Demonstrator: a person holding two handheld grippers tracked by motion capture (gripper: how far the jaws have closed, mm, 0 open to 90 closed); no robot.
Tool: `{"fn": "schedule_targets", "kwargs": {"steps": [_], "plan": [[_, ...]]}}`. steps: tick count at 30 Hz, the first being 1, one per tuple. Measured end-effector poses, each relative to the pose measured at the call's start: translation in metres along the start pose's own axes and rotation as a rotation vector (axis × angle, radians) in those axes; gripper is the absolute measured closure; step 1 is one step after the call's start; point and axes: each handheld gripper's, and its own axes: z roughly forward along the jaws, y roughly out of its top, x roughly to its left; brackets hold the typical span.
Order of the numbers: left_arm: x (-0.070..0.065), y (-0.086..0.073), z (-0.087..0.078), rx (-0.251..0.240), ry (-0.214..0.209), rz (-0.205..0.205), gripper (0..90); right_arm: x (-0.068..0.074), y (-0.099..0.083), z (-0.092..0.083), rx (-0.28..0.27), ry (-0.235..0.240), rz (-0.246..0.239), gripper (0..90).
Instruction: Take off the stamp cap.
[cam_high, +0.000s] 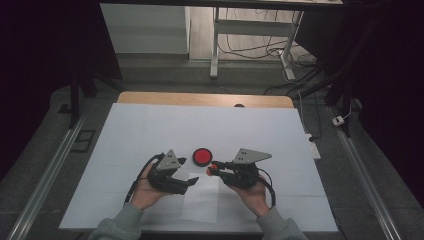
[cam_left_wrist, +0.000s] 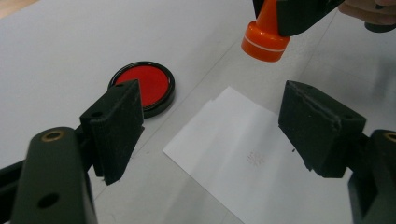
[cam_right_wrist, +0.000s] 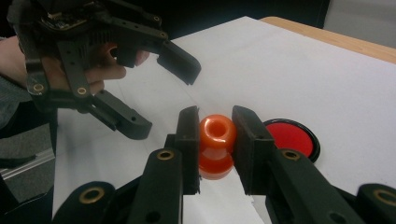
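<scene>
Right gripper (cam_right_wrist: 215, 154): an orange stamp (cam_right_wrist: 217, 145) is clamped between both jaws by its knob, as seen in the right gripper view; the stamp's base is kept clear of the surface, above the near part of the table.
Left gripper (cam_left_wrist: 210, 135): jaws are spread wide with nothing between them; the gripper is held over a paper sheet (cam_left_wrist: 243, 154).
Paper sheet: it is laid flat on the white table cover (cam_high: 150, 130), between the two hands; a faint mark is seen on it in the left gripper view.
Ink pad (cam_high: 202, 156): a round red pad in a black case is seen open, just beyond the paper sheet.
Hands: each gripper is cradled from below.
</scene>
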Motion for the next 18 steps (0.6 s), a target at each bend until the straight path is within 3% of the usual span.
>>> {"fn": "schedule_targets", "kwargs": {"steps": [18], "plan": [[-0.010, 0.008, 0.018, 0.018, -0.024, 0.015, 26.4, 0.003, 0.000, 0.005, -0.003, 0.022, 0.003, 72.2]]}}
